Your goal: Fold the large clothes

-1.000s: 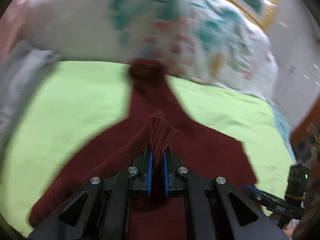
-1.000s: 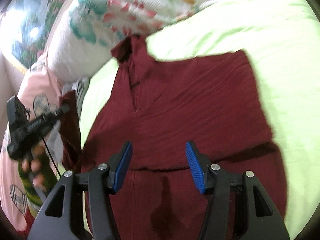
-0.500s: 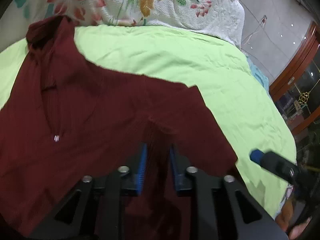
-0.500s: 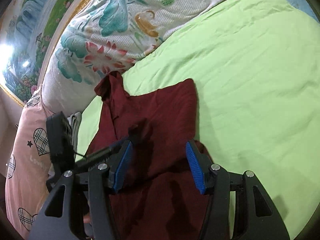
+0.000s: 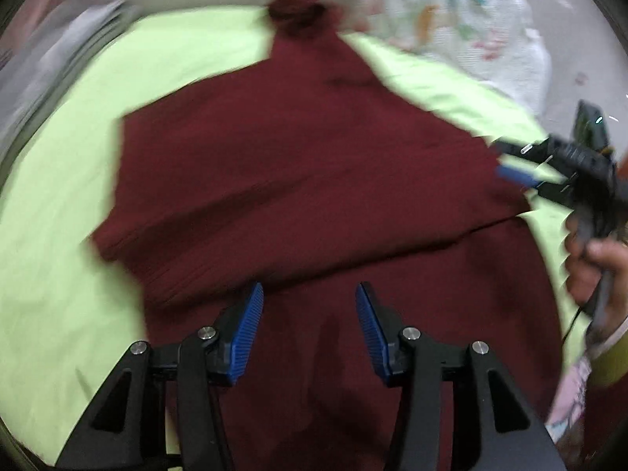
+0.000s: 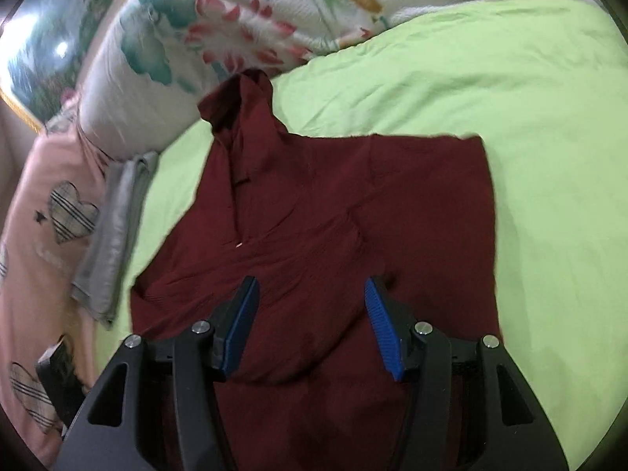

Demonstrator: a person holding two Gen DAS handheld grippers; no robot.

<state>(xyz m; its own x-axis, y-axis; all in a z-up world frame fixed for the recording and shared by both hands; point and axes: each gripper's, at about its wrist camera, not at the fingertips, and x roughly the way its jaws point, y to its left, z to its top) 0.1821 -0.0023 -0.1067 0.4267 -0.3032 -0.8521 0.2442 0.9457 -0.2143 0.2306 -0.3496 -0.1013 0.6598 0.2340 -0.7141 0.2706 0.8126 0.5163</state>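
— Showing left gripper [image 5: 308, 327] and right gripper [image 6: 310, 327]: jaws parted, empty, left's just opened; maroon garment [image 6: 333, 216] folded across green bedsheet [image 6: 530, 117], hood toward 11 o'clock.
— Risking what?
— Slipping folds if dragged.

Bed covered by a light green sheet [image 6: 490, 90], lightly creased. Lying flat on it, a dark red garment [image 6: 333, 204], its sides folded inward and its collar at the far end touching a white floral quilt [image 6: 251, 19] bunched along the far edge. At the left, a folded grey cloth [image 6: 114, 235] lies on the sheet beside a pink heart-print pillow [image 6: 47, 216], near the garment but apart from it
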